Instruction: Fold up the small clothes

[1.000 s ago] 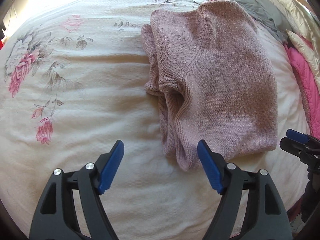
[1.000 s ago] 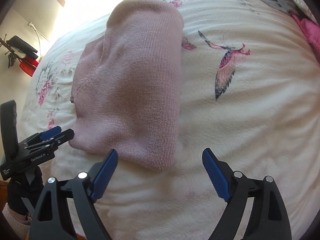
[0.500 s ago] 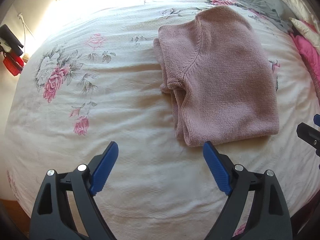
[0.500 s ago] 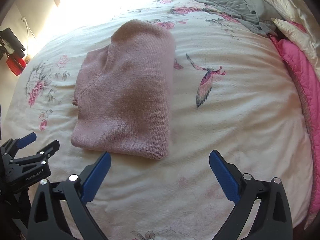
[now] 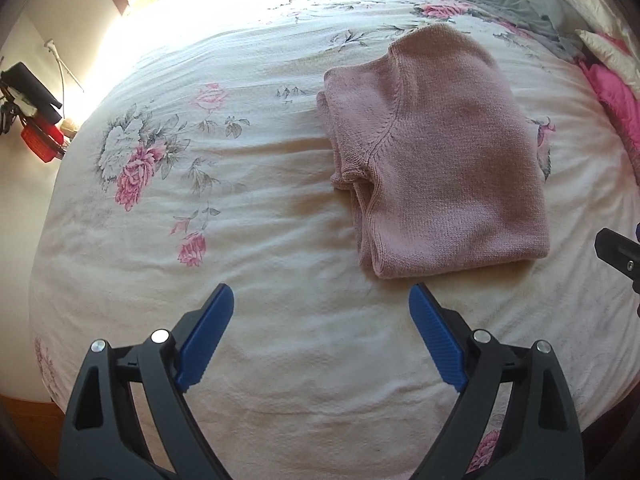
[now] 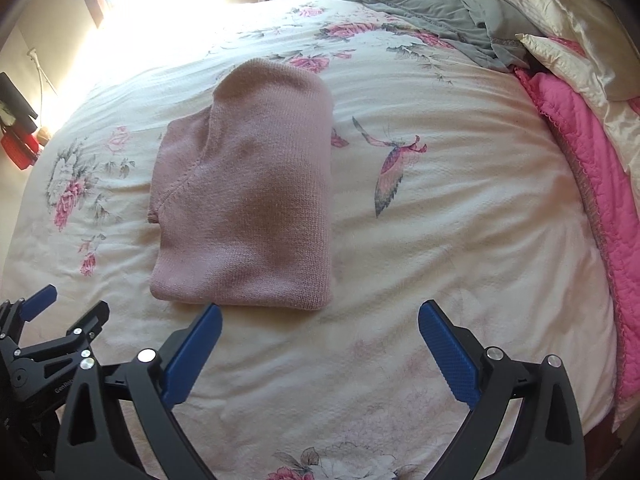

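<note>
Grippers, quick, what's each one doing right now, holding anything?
Left gripper: open, holding nothing, short of the pink sweater.
Right gripper: open, holding nothing.

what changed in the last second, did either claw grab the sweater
Neither took hold. Both the left claw and the right claw pulled back from the folded pink sweater, so more of the floral bedspread shows. The sweater kept its folded shape and spot, and both claws remain open and empty.

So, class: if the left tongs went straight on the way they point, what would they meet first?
Probably the floral cream bedspread; the folded pink knitted sweater lies right of the left tongs' line.
</note>
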The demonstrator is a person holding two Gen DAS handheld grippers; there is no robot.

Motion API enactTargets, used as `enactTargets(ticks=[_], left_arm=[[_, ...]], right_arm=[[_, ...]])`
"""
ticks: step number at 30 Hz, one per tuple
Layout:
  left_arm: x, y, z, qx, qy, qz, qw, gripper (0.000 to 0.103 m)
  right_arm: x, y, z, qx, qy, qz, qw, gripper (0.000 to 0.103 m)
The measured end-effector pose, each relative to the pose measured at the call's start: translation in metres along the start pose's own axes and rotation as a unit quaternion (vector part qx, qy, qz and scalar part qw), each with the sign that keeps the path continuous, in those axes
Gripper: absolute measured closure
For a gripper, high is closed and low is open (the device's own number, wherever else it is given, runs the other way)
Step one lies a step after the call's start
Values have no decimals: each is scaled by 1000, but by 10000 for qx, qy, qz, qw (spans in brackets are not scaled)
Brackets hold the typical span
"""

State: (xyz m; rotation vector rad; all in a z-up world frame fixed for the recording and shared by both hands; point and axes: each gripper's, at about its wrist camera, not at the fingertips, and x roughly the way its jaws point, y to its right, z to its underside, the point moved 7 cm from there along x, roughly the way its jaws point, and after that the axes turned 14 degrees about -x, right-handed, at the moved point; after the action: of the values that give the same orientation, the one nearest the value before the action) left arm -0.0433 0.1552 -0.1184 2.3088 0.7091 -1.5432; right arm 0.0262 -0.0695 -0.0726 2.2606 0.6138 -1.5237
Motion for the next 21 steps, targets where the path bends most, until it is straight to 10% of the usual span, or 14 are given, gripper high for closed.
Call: enactTargets(ticks=[21], left_arm=[[2,-6,9,25,-25,-42,10000,14]], right_arm=[[-5,-7,8,-199,65,269,9994,4]])
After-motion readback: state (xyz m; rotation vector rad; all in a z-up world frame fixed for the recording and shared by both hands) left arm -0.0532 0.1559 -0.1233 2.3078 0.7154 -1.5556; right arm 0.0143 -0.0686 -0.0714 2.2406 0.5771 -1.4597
